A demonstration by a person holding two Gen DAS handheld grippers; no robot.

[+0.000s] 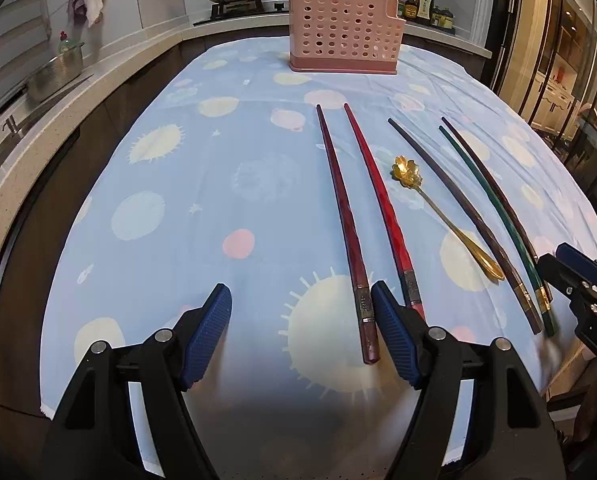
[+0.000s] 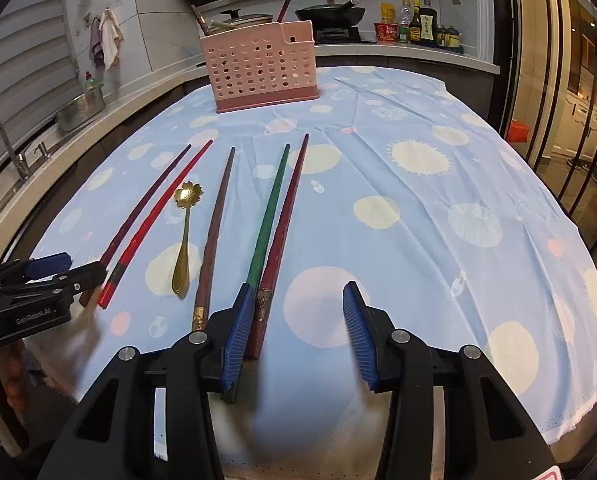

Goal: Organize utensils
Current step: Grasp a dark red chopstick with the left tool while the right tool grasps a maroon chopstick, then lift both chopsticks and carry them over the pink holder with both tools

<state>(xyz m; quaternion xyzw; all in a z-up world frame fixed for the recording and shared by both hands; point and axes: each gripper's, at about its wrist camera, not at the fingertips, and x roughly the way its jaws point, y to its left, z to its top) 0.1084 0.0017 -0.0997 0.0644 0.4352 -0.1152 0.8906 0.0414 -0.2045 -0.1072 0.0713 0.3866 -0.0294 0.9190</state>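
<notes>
I have both tools low at the near edge of the blue cloth; my left gripper stands wide and holds nothing, its right pad just beside the butt of the dark red chopstick; my right gripper is wide and empty too, its left pad beside the green chopstick and its maroon neighbour. The pink basket sits at the far end with a few red sticks already poking out, so I judge the sorting begun; five chopsticks, among them the bright red one and the brown one, plus the gold spoon, lie on the cloth, well apart from the basket; most of the work remains.
</notes>
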